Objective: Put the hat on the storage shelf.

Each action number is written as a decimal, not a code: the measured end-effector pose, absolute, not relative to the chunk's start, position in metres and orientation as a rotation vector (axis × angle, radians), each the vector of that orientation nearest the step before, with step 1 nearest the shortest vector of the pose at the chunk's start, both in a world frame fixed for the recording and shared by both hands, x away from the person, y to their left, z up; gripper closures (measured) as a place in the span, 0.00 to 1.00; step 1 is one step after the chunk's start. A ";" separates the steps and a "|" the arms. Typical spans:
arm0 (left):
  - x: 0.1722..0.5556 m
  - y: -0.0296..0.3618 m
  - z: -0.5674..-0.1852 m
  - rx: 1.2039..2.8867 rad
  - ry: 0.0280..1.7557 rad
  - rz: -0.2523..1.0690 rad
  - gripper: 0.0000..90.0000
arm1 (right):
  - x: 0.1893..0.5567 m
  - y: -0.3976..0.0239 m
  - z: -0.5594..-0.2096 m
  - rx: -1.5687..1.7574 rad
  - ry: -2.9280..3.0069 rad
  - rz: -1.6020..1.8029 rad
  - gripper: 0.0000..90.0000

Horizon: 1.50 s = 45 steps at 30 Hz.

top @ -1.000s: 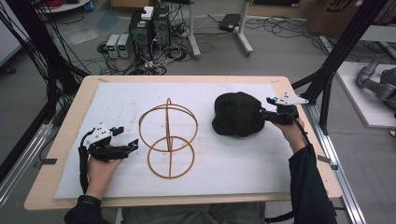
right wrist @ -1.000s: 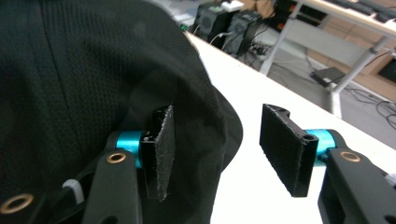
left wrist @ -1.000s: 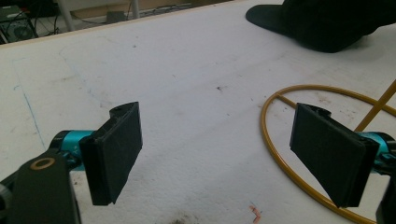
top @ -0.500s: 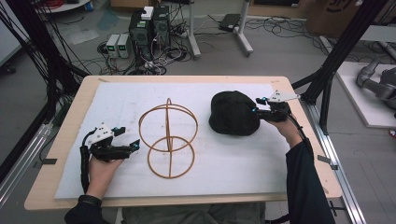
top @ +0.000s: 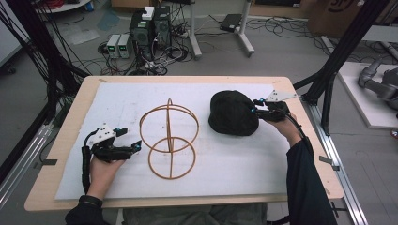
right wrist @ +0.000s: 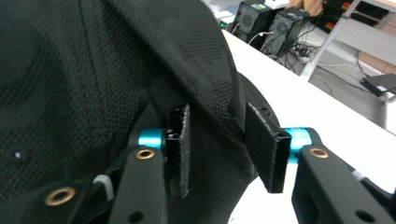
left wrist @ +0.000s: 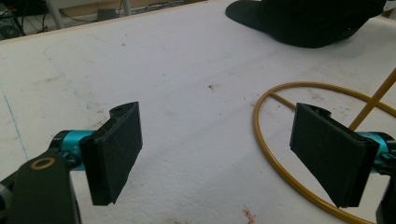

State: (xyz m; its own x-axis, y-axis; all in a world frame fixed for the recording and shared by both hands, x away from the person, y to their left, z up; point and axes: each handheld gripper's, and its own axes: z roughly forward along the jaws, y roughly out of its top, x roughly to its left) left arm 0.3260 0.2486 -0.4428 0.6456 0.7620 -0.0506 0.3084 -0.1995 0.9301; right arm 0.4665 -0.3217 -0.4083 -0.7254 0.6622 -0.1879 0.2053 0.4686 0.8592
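Observation:
A black cap (top: 233,113) lies on the white sheet at the right of the table. My right gripper (top: 257,111) is at the cap's right edge. In the right gripper view its jaws stand partly apart on either side of a fold of the cap (right wrist: 116,70), and the fold runs between the pads (right wrist: 181,149). A gold wire frame of crossed rings (top: 170,137) stands at the middle. My left gripper (top: 136,146) rests open just left of it, with the frame's base ring (left wrist: 280,154) curving in front of the right jaw and nothing between the jaws.
The white sheet (top: 244,164) covers most of the wooden table (top: 65,136). Black frame posts (top: 342,51) rise at the right, and computers and cables (top: 150,28) sit on the floor beyond the far edge.
My right gripper has moved left into the cap's edge, and the cap has shifted a little to the left. The left gripper and the wire frame have stayed put.

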 end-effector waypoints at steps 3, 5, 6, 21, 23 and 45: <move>0.326 0.248 -0.443 1.778 0.864 0.521 0.19 | 0.467 -0.322 -0.410 0.730 2.231 1.183 0.81; 0.327 0.248 -0.443 1.777 0.860 0.522 0.19 | 0.468 -0.322 -0.410 0.729 2.226 1.167 0.83; 0.327 0.248 -0.443 1.778 0.858 0.523 0.19 | 0.468 -0.322 -0.410 0.734 2.225 1.160 0.86; 0.327 0.248 -0.441 1.773 0.855 0.528 0.19 | 0.446 -0.315 -0.385 0.831 2.150 1.226 0.98; 0.327 0.248 -0.441 1.772 0.852 0.528 0.19 | 0.443 -0.316 -0.377 0.866 2.104 1.286 0.98; 0.328 0.248 -0.440 1.764 0.852 0.535 0.19 | 0.384 -0.293 -0.277 0.951 1.811 1.762 0.98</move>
State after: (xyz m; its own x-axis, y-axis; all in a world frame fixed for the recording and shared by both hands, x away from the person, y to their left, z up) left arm 0.3277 0.2476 -0.4397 0.6458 0.7622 -0.0451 0.2900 -0.1902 0.9379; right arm 0.3841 -0.2928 -0.2773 -0.6676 0.7290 0.1511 0.1712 -0.0473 0.9841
